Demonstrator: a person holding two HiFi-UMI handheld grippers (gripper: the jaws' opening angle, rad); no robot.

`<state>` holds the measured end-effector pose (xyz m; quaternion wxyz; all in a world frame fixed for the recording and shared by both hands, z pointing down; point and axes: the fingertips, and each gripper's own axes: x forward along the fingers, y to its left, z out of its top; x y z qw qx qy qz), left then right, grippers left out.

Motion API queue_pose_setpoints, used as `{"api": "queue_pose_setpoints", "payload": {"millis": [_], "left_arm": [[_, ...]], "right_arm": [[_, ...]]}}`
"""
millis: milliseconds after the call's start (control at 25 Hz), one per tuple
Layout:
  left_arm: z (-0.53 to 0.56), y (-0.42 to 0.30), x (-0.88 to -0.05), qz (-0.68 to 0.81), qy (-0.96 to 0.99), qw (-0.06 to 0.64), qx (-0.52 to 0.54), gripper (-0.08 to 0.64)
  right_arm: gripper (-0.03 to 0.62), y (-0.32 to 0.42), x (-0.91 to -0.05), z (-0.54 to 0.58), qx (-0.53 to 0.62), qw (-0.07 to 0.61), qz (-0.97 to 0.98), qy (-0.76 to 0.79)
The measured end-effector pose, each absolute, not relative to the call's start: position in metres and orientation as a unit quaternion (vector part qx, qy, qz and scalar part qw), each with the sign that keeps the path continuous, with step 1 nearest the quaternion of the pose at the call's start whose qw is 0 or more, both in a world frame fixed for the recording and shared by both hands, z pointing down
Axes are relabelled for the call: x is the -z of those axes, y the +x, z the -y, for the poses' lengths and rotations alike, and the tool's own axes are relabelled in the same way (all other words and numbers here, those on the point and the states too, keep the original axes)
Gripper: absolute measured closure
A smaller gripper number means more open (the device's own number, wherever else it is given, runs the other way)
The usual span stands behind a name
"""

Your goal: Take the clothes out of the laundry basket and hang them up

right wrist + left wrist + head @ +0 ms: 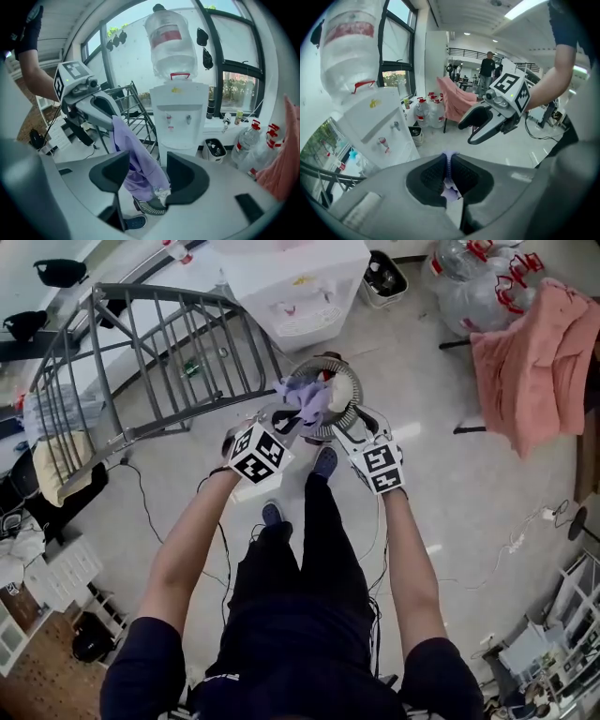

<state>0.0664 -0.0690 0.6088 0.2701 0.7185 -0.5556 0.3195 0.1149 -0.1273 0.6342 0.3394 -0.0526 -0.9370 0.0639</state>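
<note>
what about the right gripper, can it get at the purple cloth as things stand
Probably yes: the right gripper has its jaws open, and the purple cloth, pinched in the shut left gripper, hangs free just ahead of them with nothing in between.

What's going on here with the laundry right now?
A person holds a tool in each hand over a round laundry basket on the floor. The left hand-held gripper is shut on a purple garment, which hangs above the basket. The right hand-held gripper is open, and the garment hangs between its jaws without being pinched. The grey drying rack stands to the left. The garment is not on it yet.
</note>
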Motion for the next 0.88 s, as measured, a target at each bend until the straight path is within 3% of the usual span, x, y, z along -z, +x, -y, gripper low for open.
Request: {"api": "queue_pose_setpoints", "payload": {"millis": [400,880], "left_arm": [[0.063,0.044,-0.494,0.552,0.735,0.222,-0.327,0.529],[0.059,0.014,-0.39,0.583,0.738,0.185,-0.285,0.529]], "right_arm": [[0.35,0.11,-0.546,0.132,-0.067,0.292,0.951,-0.081],[0.36,0.074,-0.433,0.092,0.027,0.229,0.954,-0.194]]}}
